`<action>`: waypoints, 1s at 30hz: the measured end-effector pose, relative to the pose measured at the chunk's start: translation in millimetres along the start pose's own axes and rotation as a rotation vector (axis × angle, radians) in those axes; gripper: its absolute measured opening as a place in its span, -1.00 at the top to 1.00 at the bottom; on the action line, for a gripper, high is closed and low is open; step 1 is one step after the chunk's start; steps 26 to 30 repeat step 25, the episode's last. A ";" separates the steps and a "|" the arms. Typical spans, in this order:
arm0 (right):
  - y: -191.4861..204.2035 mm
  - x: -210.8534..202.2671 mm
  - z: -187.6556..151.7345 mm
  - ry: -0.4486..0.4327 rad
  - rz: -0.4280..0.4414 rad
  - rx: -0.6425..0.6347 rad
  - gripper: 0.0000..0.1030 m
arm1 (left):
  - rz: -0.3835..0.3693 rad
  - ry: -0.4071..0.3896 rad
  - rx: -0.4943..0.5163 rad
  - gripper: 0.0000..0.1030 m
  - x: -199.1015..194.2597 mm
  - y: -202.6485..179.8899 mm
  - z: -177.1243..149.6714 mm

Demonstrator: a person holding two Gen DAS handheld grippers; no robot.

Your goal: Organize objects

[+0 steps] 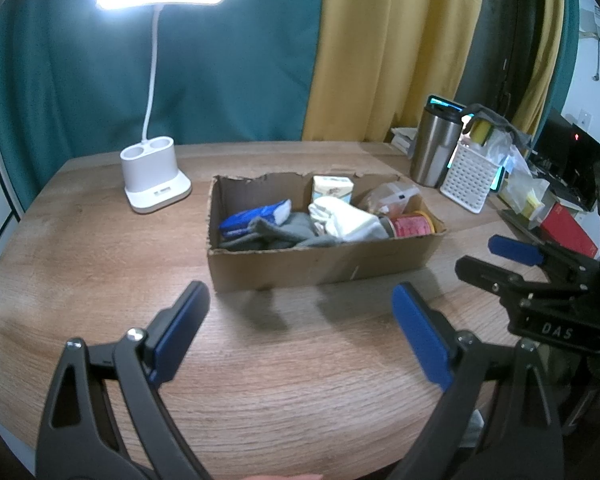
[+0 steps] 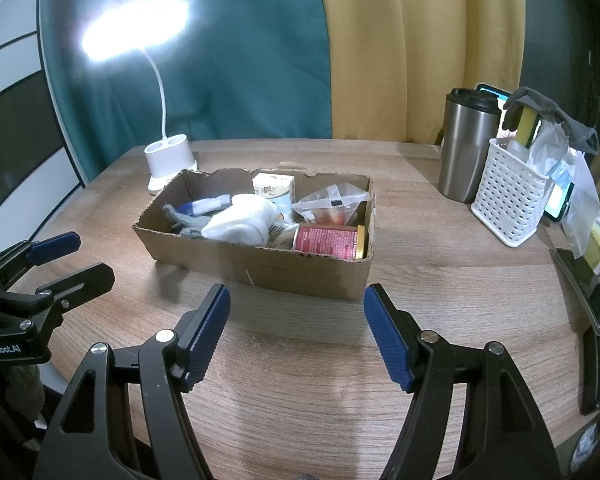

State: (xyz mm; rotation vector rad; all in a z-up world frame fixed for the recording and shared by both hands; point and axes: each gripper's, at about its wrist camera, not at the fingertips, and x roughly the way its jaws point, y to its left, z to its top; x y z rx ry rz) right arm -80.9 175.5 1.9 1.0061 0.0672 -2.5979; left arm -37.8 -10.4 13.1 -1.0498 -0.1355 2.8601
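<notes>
Both blue-padded grippers, left (image 1: 300, 332) and right (image 2: 296, 332), hang with fingers spread and empty over the wood-grain table (image 1: 260, 380), before the torn brown cardboard box (image 1: 320, 264). Inside lie grey and white socks (image 1: 352, 222) and a red can (image 1: 414, 226). Beyond the box: teal and yellow curtains (image 1: 380, 48).
</notes>
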 end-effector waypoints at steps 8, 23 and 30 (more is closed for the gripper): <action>0.7 0.5 -0.7 -0.001 0.001 0.000 -0.41 | -0.002 0.000 0.001 -0.83 -0.4 -0.7 0.0; 1.2 3.7 2.1 0.006 0.006 -0.002 -0.41 | -0.009 0.008 0.007 -0.83 4.6 -2.4 3.7; 0.8 5.3 2.6 0.008 0.007 -0.001 -0.41 | -0.009 0.012 0.008 -0.83 6.6 -2.6 4.4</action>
